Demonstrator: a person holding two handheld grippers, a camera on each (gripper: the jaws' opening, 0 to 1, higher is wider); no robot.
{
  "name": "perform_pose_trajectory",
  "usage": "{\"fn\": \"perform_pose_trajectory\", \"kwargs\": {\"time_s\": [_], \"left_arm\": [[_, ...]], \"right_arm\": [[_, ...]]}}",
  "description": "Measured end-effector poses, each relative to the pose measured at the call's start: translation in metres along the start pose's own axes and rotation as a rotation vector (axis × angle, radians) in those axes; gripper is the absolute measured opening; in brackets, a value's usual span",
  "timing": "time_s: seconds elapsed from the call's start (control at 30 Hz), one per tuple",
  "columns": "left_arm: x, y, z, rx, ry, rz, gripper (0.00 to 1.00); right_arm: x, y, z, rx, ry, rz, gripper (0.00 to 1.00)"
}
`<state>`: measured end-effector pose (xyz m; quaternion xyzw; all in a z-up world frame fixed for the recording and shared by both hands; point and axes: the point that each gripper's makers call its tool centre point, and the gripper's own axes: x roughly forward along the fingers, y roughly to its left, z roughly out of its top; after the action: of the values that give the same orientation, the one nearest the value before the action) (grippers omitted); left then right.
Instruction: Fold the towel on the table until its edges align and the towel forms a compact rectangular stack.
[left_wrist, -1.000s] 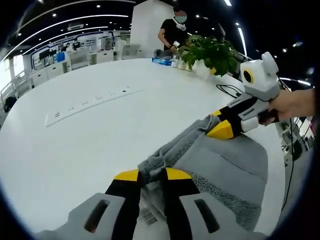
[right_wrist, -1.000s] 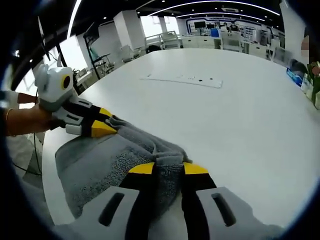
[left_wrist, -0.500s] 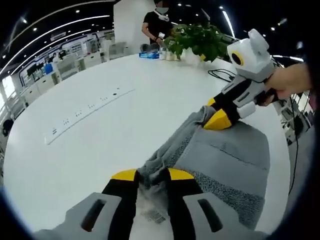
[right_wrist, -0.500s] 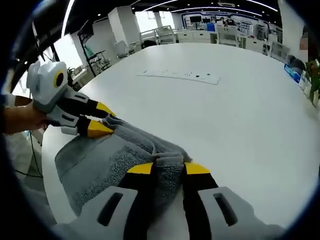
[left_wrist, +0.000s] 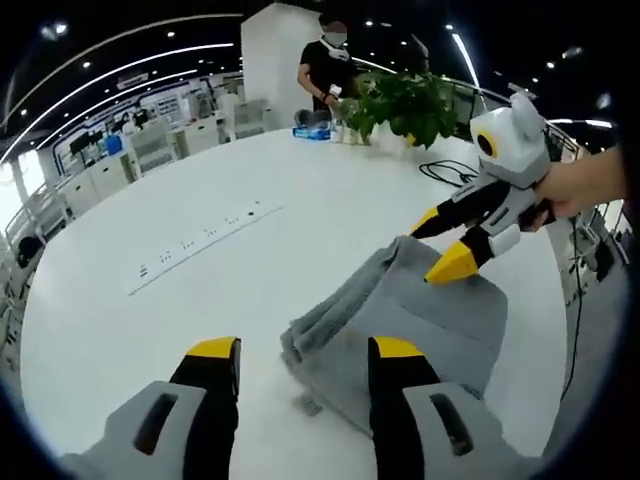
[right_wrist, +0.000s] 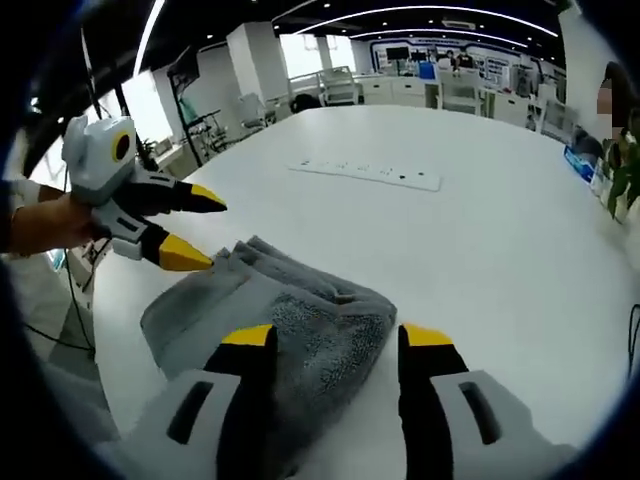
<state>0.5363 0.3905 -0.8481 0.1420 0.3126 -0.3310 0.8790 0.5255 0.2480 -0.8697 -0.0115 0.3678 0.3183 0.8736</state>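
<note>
A grey towel lies folded in a thick stack on the white table, its layered fold edge facing away. In the left gripper view my left gripper stands open just above the towel's near corner, holding nothing. My right gripper comes in from the right, open, hovering over the towel's far corner. In the right gripper view the towel lies just ahead of my open right gripper, and the left gripper hangs open above its left corner, held by a hand.
A flush power strip runs across the table; it appears too in the right gripper view as a power strip. A potted plant, bottles and a blue box stand at the far edge, where a person stands. A black cable lies near the plant.
Both grippers have opened and let go of the towel, then lifted back a little. The towel's raised edge has dropped flat onto the stack.
</note>
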Motion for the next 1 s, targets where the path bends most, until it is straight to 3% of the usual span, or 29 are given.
{"fn": "perform_pose_trajectory", "kwargs": {"time_s": [0.2,0.43,0.67,0.87,1.0], "left_arm": [[-0.030,-0.018,0.001,-0.027,-0.049,0.022,0.64],[-0.063,-0.050,-0.013,-0.045,-0.071,0.017,0.67],[-0.090,-0.080,-0.024,-0.114,-0.143,0.025,0.70],[-0.107,-0.099,-0.033,-0.144,-0.210,0.021,0.80],[-0.116,-0.107,-0.042,-0.161,-0.237,0.029,0.92]], "right_arm": [[-0.022,0.018,-0.008,-0.043,0.001,0.037,0.52],[-0.052,0.028,-0.024,-0.059,0.003,0.027,0.55],[-0.084,0.050,-0.039,-0.083,-0.070,0.025,0.63],[-0.101,0.068,-0.064,-0.060,-0.104,0.045,0.65],[-0.112,0.080,-0.082,-0.028,-0.141,0.055,0.78]]}}
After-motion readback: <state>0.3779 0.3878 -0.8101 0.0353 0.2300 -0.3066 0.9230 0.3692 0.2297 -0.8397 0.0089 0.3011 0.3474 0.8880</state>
